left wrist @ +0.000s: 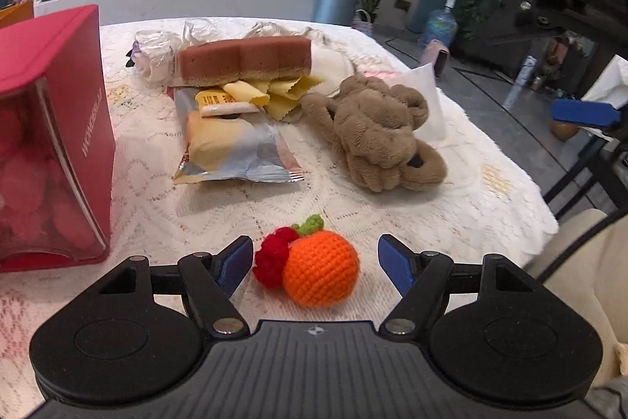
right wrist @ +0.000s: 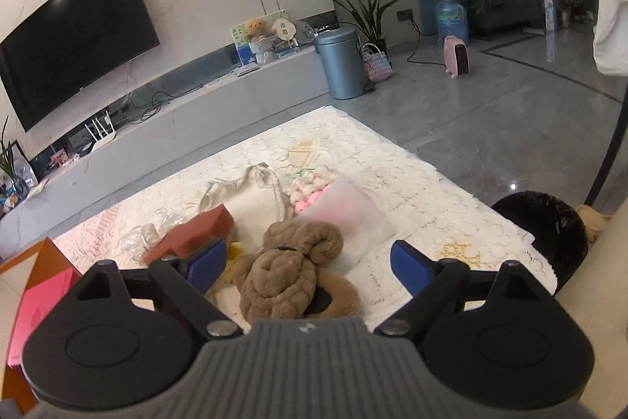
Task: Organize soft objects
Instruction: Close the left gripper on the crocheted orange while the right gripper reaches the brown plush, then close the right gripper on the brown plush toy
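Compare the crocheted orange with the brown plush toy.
The crocheted orange is a bright knit ball, compact; the brown plush toy is fuzzy, larger and sprawled. The orange sits between the left gripper's open jaws; the plush lies farther off. Both rest on the lace tablecloth.

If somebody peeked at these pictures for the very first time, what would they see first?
Probably the bright orange crocheted fruit with its red berry, sitting on the lace tablecloth between the open left tongs. Next, the floppy brown plush toy lying in front of the open right tongs. A big red box stands at the table's left edge.
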Demonstrator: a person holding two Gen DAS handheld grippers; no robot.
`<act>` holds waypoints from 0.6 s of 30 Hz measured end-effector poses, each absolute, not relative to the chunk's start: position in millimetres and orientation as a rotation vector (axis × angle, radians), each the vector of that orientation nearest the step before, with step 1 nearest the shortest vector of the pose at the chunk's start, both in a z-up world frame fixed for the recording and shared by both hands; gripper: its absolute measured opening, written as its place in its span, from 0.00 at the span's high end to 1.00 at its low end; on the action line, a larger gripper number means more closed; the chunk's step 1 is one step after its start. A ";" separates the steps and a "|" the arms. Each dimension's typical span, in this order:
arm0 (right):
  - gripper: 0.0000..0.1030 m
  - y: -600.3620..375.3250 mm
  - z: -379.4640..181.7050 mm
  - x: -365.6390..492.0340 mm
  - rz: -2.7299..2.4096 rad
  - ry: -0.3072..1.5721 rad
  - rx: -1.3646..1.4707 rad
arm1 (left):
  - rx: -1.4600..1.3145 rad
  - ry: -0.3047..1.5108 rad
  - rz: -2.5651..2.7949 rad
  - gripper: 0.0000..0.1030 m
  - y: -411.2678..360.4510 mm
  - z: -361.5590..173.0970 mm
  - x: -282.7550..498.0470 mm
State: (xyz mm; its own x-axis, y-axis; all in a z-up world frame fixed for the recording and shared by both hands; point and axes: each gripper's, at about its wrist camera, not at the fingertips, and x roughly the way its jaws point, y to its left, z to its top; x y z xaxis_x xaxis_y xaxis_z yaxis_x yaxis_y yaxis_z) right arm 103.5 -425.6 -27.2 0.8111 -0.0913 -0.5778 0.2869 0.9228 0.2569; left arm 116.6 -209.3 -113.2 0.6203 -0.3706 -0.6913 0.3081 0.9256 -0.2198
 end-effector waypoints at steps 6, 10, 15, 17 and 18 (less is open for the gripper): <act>0.13 -437.4 -38.2 107.0 -0.212 0.619 0.428 | -0.021 0.790 -0.376 0.31 -216.9 -118.3 115.1; 0.13 -434.2 -45.7 115.9 -0.182 0.638 0.437 | -0.015 0.779 -0.387 0.37 -215.9 -119.8 115.7; 0.13 -424.8 -60.9 130.2 -0.198 0.684 0.400 | 0.014 0.747 -0.436 0.39 -213.3 -121.0 111.5; 0.13 -418.7 -63.5 133.9 -0.226 0.678 0.378 | 0.018 0.749 -0.465 0.39 -210.1 -120.8 110.2; 0.13 -414.3 -63.0 134.8 -0.242 0.666 0.356 | 0.004 0.754 -0.474 0.39 -206.9 -120.0 109.7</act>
